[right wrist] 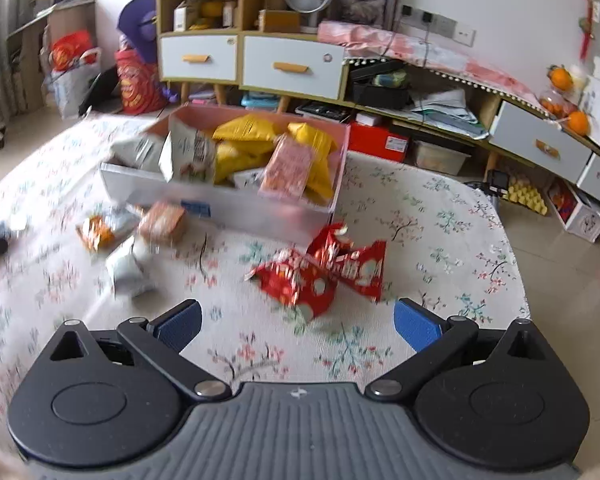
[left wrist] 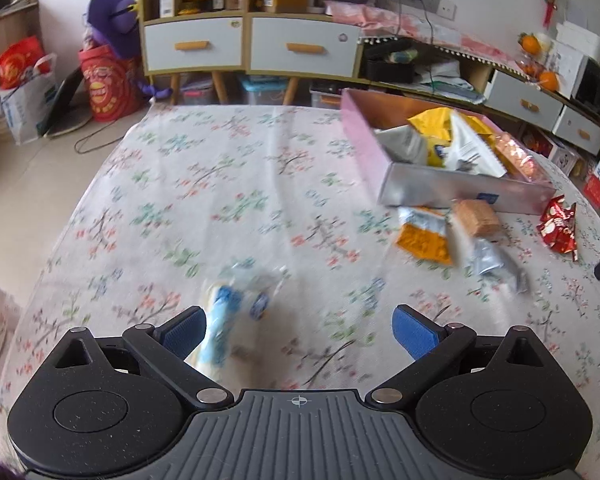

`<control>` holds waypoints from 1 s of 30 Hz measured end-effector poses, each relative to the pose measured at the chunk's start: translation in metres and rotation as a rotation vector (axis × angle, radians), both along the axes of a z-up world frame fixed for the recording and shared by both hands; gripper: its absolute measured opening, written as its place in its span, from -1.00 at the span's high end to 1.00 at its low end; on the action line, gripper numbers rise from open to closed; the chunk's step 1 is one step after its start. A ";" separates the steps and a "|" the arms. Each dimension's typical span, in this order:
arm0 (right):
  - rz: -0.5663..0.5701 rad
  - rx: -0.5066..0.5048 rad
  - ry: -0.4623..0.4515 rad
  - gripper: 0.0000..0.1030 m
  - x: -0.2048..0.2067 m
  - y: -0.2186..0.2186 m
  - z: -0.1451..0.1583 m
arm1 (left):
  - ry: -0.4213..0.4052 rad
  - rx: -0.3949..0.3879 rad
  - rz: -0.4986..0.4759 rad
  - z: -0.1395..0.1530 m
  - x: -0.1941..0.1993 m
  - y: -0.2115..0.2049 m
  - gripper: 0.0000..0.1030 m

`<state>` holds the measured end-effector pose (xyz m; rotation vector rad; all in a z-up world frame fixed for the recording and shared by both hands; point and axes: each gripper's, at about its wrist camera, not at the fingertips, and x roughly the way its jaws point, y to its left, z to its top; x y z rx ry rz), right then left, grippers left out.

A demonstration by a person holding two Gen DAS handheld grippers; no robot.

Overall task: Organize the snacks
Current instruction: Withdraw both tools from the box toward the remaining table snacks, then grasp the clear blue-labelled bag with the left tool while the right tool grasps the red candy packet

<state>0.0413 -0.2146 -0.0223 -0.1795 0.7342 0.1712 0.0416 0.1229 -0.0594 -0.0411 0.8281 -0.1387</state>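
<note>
My right gripper [right wrist: 298, 326] had its blue pads [right wrist: 416, 330] spread as wide as they go, nothing between them, tilted down over the flowered tablecloth [right wrist: 440, 216]. Just ahead of the fingertips lay the red foil packets [right wrist: 320, 272], two or three crumpled together, short of the near wall of the pink box [right wrist: 228, 208]. I judged them light, crinkly and slippery, likely holding something brittle, so I would take one by a flat crimped end instead of squeezing the puffed middle.

My left gripper [left wrist: 298, 330] was also wide open and empty. The blue-and-white wrapped snack [left wrist: 224, 320] lay on the cloth just beside its left pad [left wrist: 184, 330]; blur hid whether they touched. It looked soft and light, best pinched across its narrow middle.

Further out, an orange packet [left wrist: 422, 234], a wafer-like biscuit pack [left wrist: 478, 216] and a silver pouch [left wrist: 494, 264] sat loose before the box, which already held yellow bags [right wrist: 240, 144].
</note>
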 end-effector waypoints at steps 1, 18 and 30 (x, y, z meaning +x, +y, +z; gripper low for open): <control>0.005 -0.005 0.003 -0.99 -0.002 0.000 -0.004 | 0.003 0.000 0.012 -0.004 -0.002 0.005 -0.94; -0.075 0.107 0.062 -1.00 0.007 -0.005 -0.041 | -0.042 0.061 -0.065 -0.029 -0.010 0.006 -0.91; -0.088 0.182 0.002 -0.91 0.026 -0.002 -0.035 | -0.062 0.007 -0.009 -0.022 -0.006 0.011 0.18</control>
